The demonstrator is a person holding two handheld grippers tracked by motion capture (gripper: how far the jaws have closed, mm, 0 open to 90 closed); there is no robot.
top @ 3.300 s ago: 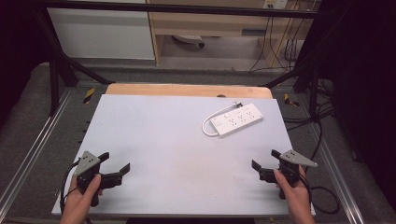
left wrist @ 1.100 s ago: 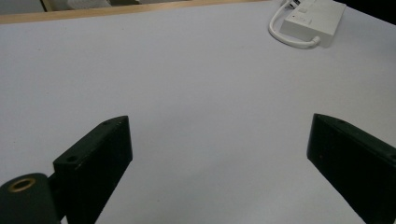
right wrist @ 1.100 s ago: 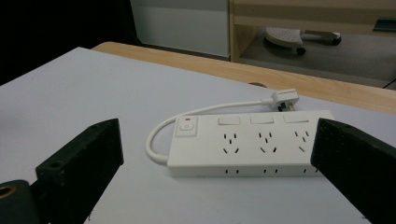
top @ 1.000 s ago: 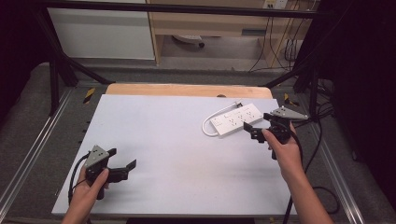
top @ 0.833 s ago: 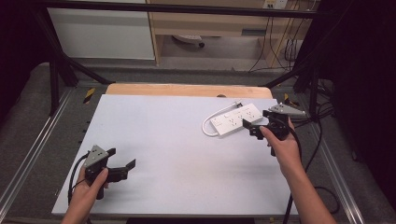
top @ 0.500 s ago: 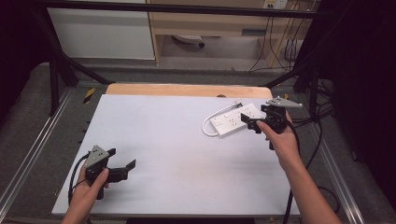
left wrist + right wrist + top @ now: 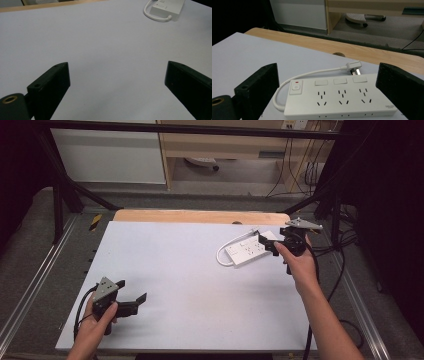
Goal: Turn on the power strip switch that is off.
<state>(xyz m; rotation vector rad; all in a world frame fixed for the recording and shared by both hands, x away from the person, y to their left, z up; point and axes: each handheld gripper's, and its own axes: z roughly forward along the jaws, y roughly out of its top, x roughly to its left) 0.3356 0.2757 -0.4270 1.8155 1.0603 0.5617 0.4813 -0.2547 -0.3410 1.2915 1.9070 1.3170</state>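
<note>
A white power strip (image 7: 248, 251) is seen lying flat on the white tabletop (image 7: 200, 285), at about 2 o'clock from the table's centre in the high view. Its cable (image 7: 227, 249) is looped from the left end round behind it, and the plug (image 7: 354, 68) is laid on the table just behind the strip, near the wooden edge board (image 7: 200, 216).

The right gripper (image 7: 272, 248) is held at the strip's right end, at 3 o'clock of it. Its jaws are spread wide; in the right gripper view the strip is framed between them, its red-marked switch (image 7: 296, 87) toward the left jaw and its three socket groups across the middle. No contact with the strip can be made out.

The left gripper (image 7: 135, 301) is held low over the bare tabletop at about 8 o'clock, well apart from the strip. Its jaws are likewise wide, with nothing between them. In the left gripper view the strip (image 7: 167, 7) is seen far off at 1 o'clock.
</note>
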